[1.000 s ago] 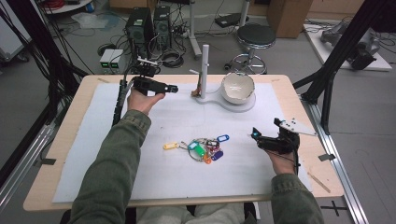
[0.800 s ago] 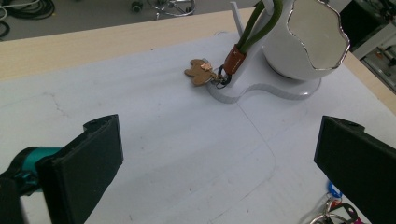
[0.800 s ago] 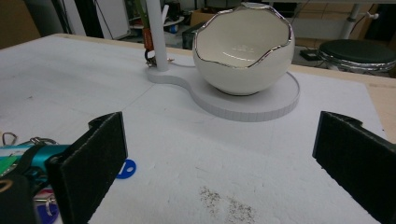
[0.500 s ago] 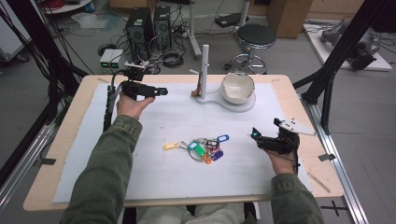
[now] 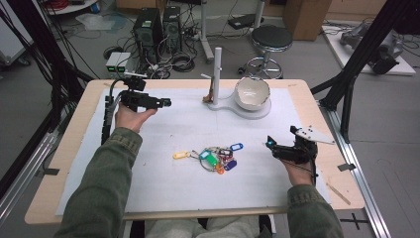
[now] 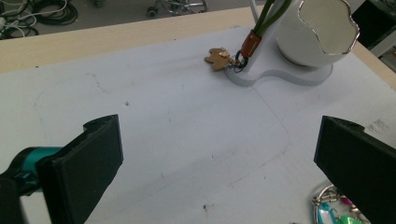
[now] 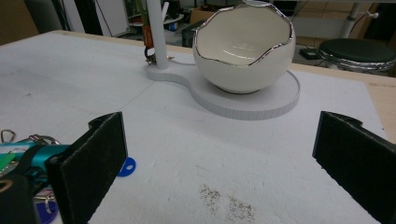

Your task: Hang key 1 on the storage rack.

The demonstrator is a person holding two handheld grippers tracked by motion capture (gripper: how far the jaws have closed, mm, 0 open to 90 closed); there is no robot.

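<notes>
2 black handheld grippers sit over the white sheet-covered table (image 5: 163, 193), both with jaws spread wide and empty. Nearest the person, the right gripper (image 5: 271, 144) hovers at the right edge, just right of the bunch of keys with coloured plastic tags (image 5: 214, 157), which lies on the sheet near the table's middle. Farther off, the left gripper (image 5: 166, 102) is held at the far left, well apart from the keys. Beyond stands the white egg-shaped bowl with a silver rim (image 5: 252, 93) on its white base, beside a white upright post (image 5: 217, 74).
</notes>
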